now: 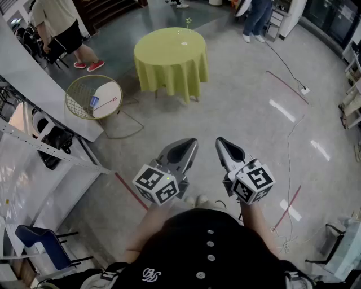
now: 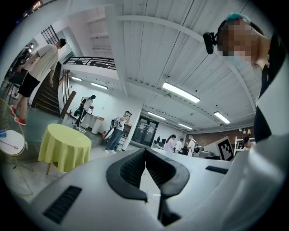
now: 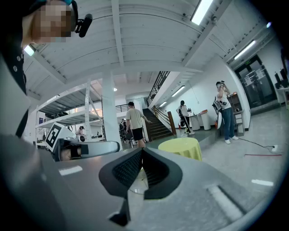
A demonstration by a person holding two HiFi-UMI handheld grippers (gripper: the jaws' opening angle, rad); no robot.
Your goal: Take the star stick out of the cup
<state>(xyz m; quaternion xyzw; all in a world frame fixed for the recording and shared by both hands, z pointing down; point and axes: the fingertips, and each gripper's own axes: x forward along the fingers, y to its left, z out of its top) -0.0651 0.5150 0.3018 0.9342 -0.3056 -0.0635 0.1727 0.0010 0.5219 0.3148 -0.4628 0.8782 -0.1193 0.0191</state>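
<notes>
A round table with a yellow-green cloth point(image 1: 169, 59) stands far ahead on the floor. At its back edge a thin stick with a green star point(image 1: 188, 22) stands up; the cup that holds it is too small to make out. Left of it, a small white round top point(image 1: 106, 99) carries a blue cup point(image 1: 93, 102) and a red star stick point(image 1: 114, 99). My left gripper point(image 1: 189, 144) and right gripper point(image 1: 223, 144) hover side by side close to my body, far from both tables. Both are shut and hold nothing, with their jaws pressed together point(image 2: 145, 152) point(image 3: 141, 152).
A metal rack point(image 1: 34, 141) lines the left side, with a blue chair point(image 1: 39, 242) at the bottom left. A cable point(image 1: 290, 135) and red tape lines point(image 1: 127, 189) cross the floor. People stand at the top left point(image 1: 62, 28) and top right point(image 1: 256, 17).
</notes>
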